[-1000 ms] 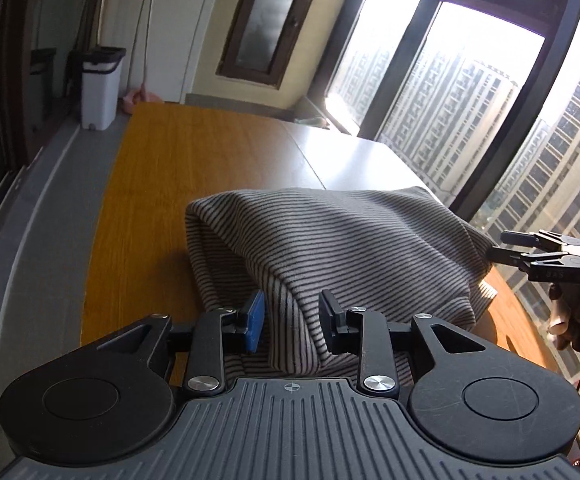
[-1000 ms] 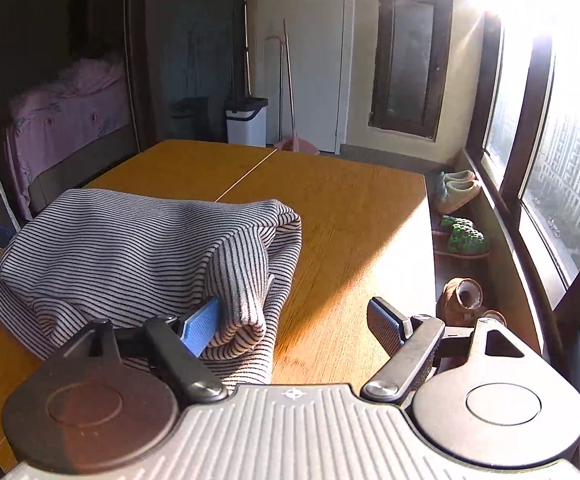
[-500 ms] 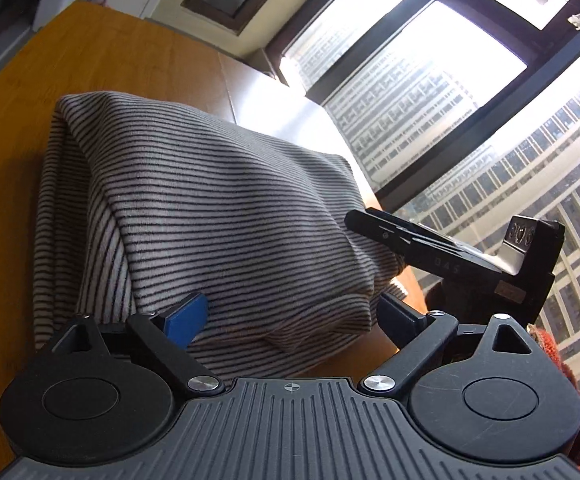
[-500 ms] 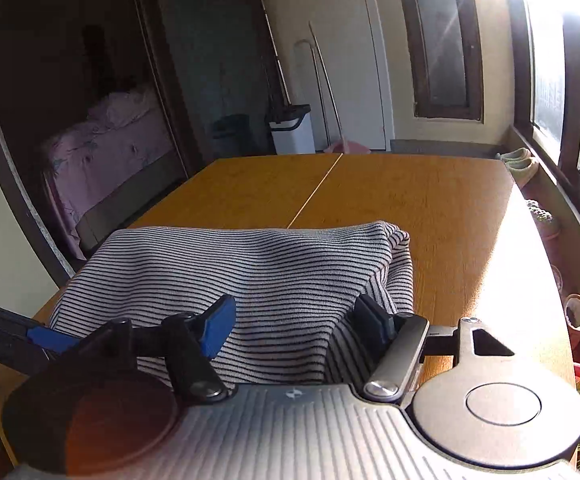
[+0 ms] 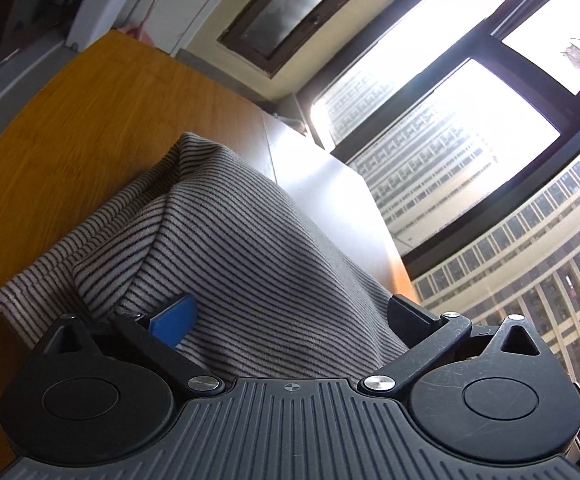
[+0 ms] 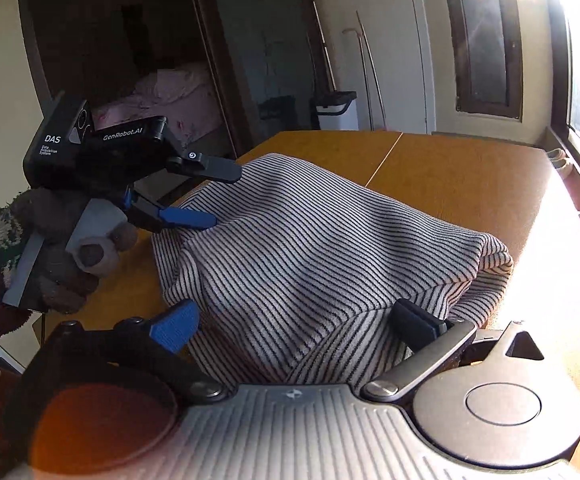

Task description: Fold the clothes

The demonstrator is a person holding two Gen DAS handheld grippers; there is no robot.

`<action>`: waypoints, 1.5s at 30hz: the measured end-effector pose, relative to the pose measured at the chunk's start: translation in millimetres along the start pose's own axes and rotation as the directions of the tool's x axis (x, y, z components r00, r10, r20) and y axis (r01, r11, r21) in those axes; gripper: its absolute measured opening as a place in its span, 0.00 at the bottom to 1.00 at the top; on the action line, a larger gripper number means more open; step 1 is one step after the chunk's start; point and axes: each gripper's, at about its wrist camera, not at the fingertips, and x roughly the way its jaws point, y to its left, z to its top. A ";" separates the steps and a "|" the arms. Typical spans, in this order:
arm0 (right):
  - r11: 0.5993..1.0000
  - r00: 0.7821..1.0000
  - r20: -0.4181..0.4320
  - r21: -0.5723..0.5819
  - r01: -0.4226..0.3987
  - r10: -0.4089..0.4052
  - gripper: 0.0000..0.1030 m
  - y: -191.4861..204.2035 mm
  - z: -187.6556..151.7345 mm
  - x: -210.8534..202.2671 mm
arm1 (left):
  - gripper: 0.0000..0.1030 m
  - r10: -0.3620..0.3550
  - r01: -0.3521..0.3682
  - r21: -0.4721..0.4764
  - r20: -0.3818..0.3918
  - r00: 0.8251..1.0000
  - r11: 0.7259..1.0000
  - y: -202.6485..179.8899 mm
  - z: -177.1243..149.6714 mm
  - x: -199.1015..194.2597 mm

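A grey striped garment [image 5: 250, 248] lies folded in a thick bundle on the wooden table [image 5: 90, 120]; it also shows in the right wrist view [image 6: 329, 248]. My left gripper [image 5: 290, 316] is open, its fingers spread wide around the near edge of the bundle. In the right wrist view the left gripper [image 6: 222, 196] is open at the garment's far left corner. My right gripper [image 6: 297, 324] is open, its fingers straddling the near edge of the cloth.
The table [image 6: 469, 176] stretches beyond the garment. A white bin [image 6: 335, 110] and a broom stand by the far wall. Large windows [image 5: 449, 128] run along one side. A bed [image 6: 162, 92] shows through a doorway.
Both grippers have moved in close over the garment's near edge and tilted. The left gripper opened wider from one second ago. The bundle has bunched up between them.
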 end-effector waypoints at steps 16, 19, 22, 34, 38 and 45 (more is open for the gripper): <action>0.924 0.925 -0.033 0.032 0.380 -0.379 1.00 -64.0 20.2 30.0 | 1.00 -0.081 0.117 0.251 -0.149 0.985 0.961 -63.0 -50.3 -14.2; 0.922 0.922 -0.050 0.032 0.385 -0.384 1.00 -61.6 9.0 35.7 | 1.00 -0.046 0.081 0.220 -0.160 0.986 0.972 -55.0 -49.9 -1.6; 0.928 0.930 -0.068 0.076 0.365 -0.360 1.00 -64.0 3.3 30.6 | 1.00 -0.045 0.075 0.200 -0.150 0.988 0.977 -49.0 -43.3 3.8; 0.959 0.970 -0.094 0.153 0.238 -0.226 1.00 -38.0 -18.3 18.4 | 1.00 0.028 -0.008 0.211 -0.089 0.996 0.977 -41.1 -12.6 23.9; 0.956 0.970 -0.087 0.166 0.241 -0.229 1.00 -32.5 -17.6 21.7 | 1.00 0.028 -0.013 0.207 -0.071 0.997 0.978 -34.6 -8.8 23.1; 0.970 0.979 -0.072 0.138 0.200 -0.192 1.00 -12.6 -18.5 27.3 | 1.00 0.067 -0.052 0.242 -0.053 0.996 0.969 -36.7 0.4 29.0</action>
